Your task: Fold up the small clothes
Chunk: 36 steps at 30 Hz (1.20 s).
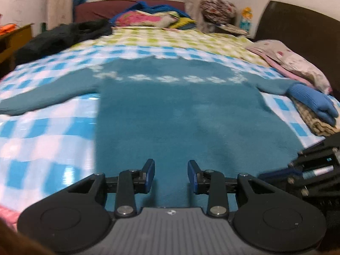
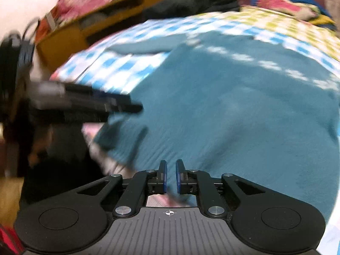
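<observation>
A teal knitted sweater (image 1: 180,114) with a band of white flowers lies spread flat on the blue-and-white checked bed sheet (image 1: 42,131), sleeves out to both sides. My left gripper (image 1: 171,176) is at the near hem towards the sweater's left edge, its jaws partly apart with teal knit filling the gap. The right wrist view shows the left gripper (image 2: 136,107) with the hem corner (image 2: 114,131) lifted off the bed under it. My right gripper (image 2: 171,176) is at the hem further right, its pads almost together on the sweater (image 2: 233,106). Both views are blurred.
A blue glove (image 1: 314,102) lies on a folded beige knit (image 1: 314,119) at the right sleeve end. Pillows (image 1: 293,59), a black garment (image 1: 63,36) and colourful bedding (image 1: 148,17) sit further back. A dark headboard (image 1: 297,21) is on the right, a yellow cabinet (image 2: 89,31) beside the bed.
</observation>
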Tool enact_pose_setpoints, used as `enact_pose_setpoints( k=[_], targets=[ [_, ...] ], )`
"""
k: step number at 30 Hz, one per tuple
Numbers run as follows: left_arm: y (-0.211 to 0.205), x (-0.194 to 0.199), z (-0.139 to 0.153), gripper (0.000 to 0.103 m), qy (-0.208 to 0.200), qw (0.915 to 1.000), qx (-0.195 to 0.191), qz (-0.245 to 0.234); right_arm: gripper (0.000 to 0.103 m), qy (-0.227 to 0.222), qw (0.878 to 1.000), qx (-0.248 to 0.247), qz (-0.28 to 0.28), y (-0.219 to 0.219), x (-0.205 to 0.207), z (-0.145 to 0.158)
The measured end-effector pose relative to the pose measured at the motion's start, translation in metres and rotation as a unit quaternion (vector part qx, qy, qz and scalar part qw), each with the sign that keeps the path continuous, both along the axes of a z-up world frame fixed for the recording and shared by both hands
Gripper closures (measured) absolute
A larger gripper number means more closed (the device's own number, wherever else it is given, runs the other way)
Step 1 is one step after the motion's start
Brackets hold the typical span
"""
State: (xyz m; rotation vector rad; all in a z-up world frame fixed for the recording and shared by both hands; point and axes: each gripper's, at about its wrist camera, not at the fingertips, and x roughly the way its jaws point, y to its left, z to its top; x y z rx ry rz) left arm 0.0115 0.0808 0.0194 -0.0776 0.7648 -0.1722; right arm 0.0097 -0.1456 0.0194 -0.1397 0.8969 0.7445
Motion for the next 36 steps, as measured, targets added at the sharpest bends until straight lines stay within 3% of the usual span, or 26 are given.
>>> enact_pose_setpoints(
  k=[5, 7, 12, 17, 21, 24, 31, 36],
  targets=[
    [-0.023, 0.009, -0.028, 0.064, 0.050, 0.9980, 0.019, -0.034, 0.092, 0.016, 0.997, -0.052, -0.059, -0.022, 0.016, -0.031],
    [-0.028, 0.004, -0.035, 0.064, 0.065, 0.9965, 0.032, -0.041, 0.092, 0.020, 0.997, -0.044, -0.062, -0.034, 0.013, -0.035],
    [-0.034, 0.004, -0.020, 0.064, 0.060, 0.9964, 0.037, -0.048, 0.094, 0.004, 0.995, -0.029, -0.096, -0.058, 0.014, -0.020],
    [-0.059, 0.030, 0.002, 0.064, 0.015, 0.9973, 0.037, -0.062, 0.093, -0.035, 0.978, 0.020, -0.203, -0.109, 0.046, 0.005],
    [-0.090, 0.068, 0.020, 0.061, -0.028, 0.9975, 0.023, -0.061, 0.088, -0.073, 0.948, 0.052, -0.307, -0.167, 0.078, 0.025],
    [-0.118, 0.099, 0.032, 0.054, -0.063, 0.9960, 0.023, -0.060, 0.086, -0.099, 0.917, 0.072, -0.379, -0.212, 0.104, 0.038],
    [-0.168, 0.157, 0.035, 0.044, -0.097, 0.9929, 0.025, -0.064, 0.079, -0.101, 0.849, 0.089, -0.511, -0.301, 0.178, 0.040],
    [-0.189, 0.186, 0.026, 0.043, -0.093, 0.9932, 0.028, -0.065, 0.059, -0.093, 0.814, 0.083, -0.567, -0.341, 0.224, 0.030]
  ],
)
